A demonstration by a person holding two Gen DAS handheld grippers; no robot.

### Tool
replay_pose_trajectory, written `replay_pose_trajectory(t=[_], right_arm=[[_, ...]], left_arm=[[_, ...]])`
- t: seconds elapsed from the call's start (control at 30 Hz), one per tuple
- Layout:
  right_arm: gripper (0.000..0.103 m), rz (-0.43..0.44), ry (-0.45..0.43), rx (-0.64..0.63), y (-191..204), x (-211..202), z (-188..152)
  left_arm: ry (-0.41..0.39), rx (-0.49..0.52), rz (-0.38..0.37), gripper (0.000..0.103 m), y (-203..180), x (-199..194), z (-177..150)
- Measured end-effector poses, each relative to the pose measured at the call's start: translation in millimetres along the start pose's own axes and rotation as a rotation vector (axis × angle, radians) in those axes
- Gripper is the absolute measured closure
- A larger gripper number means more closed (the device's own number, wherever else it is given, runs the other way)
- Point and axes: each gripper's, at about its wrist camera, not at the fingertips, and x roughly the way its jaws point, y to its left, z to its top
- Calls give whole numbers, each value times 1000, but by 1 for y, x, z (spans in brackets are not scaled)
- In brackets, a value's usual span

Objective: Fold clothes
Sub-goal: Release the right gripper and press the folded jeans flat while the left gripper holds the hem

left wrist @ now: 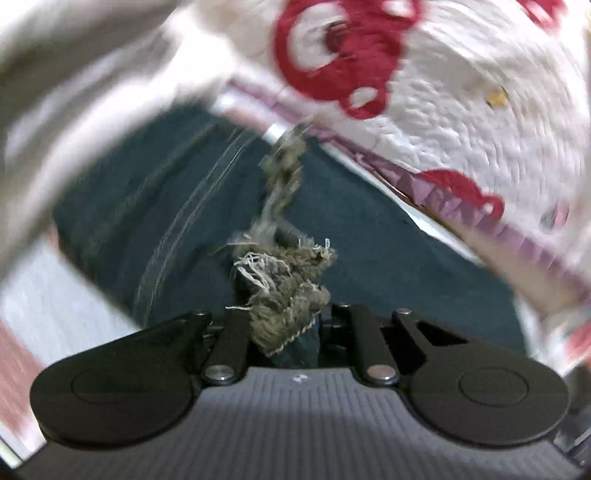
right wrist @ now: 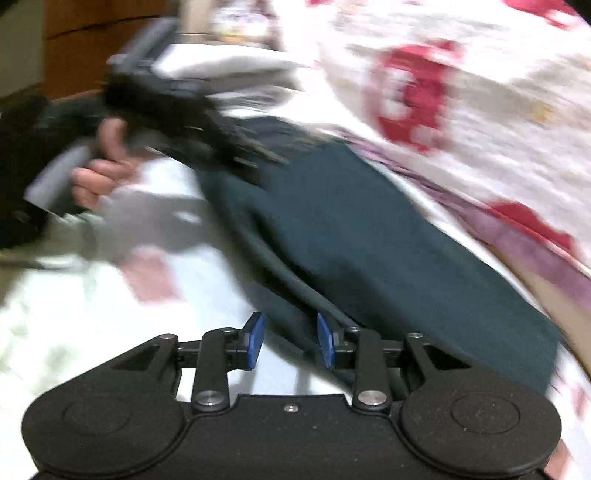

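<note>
Between the left claw [left wrist: 284, 325] tips: frayed hem [left wrist: 288, 291], pinched tight. Beyond: dark jeans [left wrist: 192, 206] stretched over the bedsheet [right wrist: 110, 325], patterned quilt [left wrist: 461, 110] behind. Right claw [right wrist: 291, 343]: parted, holding nothing, straddling jeans edge. Keep hem taut, edges aligned.

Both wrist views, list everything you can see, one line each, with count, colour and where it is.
Jeans: one pair, dark blue-green, stretched across the bed between the two grippers; frayed hem bunched in the left one.
Quilt: one, white with red pattern and purple edging, upper right, beyond the jeans.
Bed sheet: one, pale with faint pink patches, under the jeans.
Wooden furniture: brown, top left of the right wrist view, blurred.
Left hand-held gripper: one, black, shut on the frayed hem.
Right hand-held gripper: one, black with blue pads, open at the jeans' near edge.
Person's hand: one, holding the left gripper, left side of the right wrist view.
</note>
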Motion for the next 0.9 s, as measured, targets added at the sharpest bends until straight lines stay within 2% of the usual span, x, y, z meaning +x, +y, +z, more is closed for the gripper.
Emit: replay_pose_trajectory(t=[0.03, 0.07, 0.2, 0.3, 0.33, 0.4, 0.43, 0.63, 0.7, 0.77, 0.83, 0.9], right_arm=[[66, -48, -1, 37, -14, -6, -7], [66, -95, -1, 73, -28, -12, -13], [60, -285, -4, 220, -83, -35, -39], [54, -308, 12, 198, -89, -30, -53], [54, -307, 20, 182, -87, -25, -56], [54, -326, 35, 185, -88, -19, -62], [54, -337, 43, 189, -88, -17, -64], [50, -301, 5, 302, -101, -16, -72], [42, -281, -5, 330, -104, -8, -76], [29, -254, -20, 362, -109, 7, -82], [26, -235, -73, 489, -125, 16, -85], [30, -257, -106, 590, -134, 21, -81]], left_arm=[[-54, 84, 10, 93, -14, -8, 10], [-87, 119, 26, 93, -17, -14, 17], [-178, 161, 106, 93, -9, -32, 37], [-245, 193, 166, 93, -3, -45, 52], [-200, 169, 191, 93, 9, -37, 46], [-57, 79, 238, 93, 42, -7, 26], [-38, 65, 245, 92, 46, -2, 23], [-70, 79, 242, 92, 42, -7, 30], [-80, 83, 241, 92, 41, -8, 32], [-72, 52, 232, 92, 47, -8, 31], [-75, 16, 223, 92, 52, -10, 31], [-78, -19, 214, 92, 58, -11, 31]])
